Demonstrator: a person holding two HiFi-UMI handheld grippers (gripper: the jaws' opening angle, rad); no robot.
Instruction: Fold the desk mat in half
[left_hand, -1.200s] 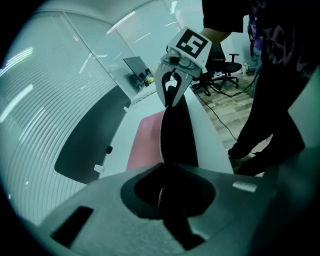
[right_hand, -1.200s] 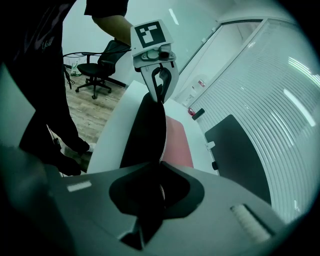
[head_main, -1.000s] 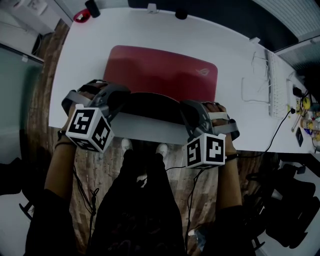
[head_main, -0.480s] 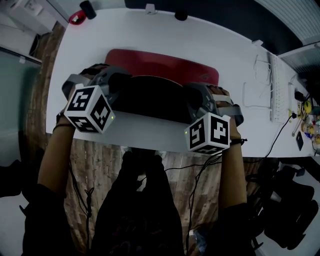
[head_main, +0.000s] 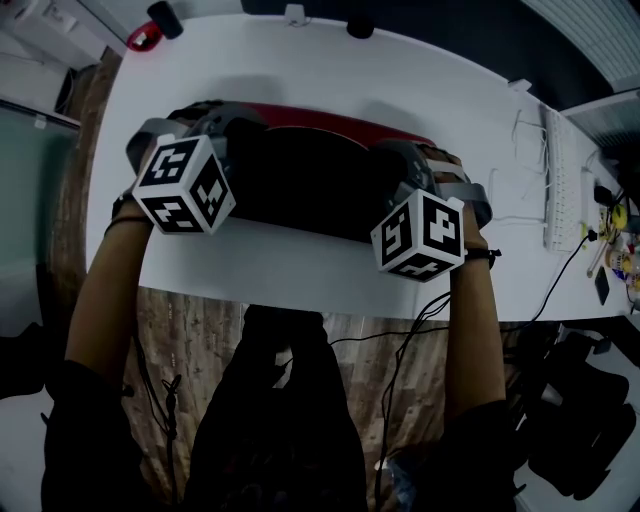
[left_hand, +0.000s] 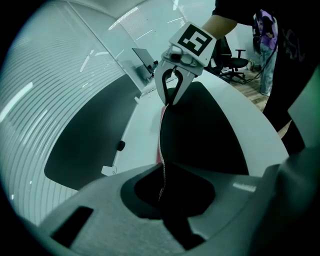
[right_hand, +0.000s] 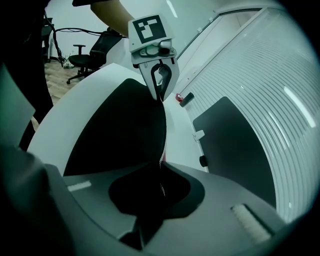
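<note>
The desk mat, red on top (head_main: 335, 119) and black underneath (head_main: 300, 180), lies on the white desk (head_main: 400, 70) with its near half lifted and turned over. Only a thin red strip shows along the far edge. My left gripper (head_main: 232, 135) is shut on the mat's left corner, my right gripper (head_main: 392, 162) on the right corner. In the left gripper view the pinched edge (left_hand: 161, 150) runs from my own jaws (left_hand: 161, 186) up to the right gripper (left_hand: 171, 97). The right gripper view mirrors this, the black underside (right_hand: 120, 130) stretching from my jaws (right_hand: 161, 187) to the left gripper (right_hand: 159, 92).
A white keyboard (head_main: 556, 190) and thin cables (head_main: 510, 170) lie at the desk's right end. A small black object (head_main: 360, 28) and a red-and-black item (head_main: 150, 30) sit at the far edge. Office chairs (right_hand: 80, 60) stand on the wooden floor; striped glass walls (right_hand: 260, 100) lie beyond the desk.
Both grippers have carried the mat's near edge away from me toward the far edge. The black underside now covers nearly all the red top.
</note>
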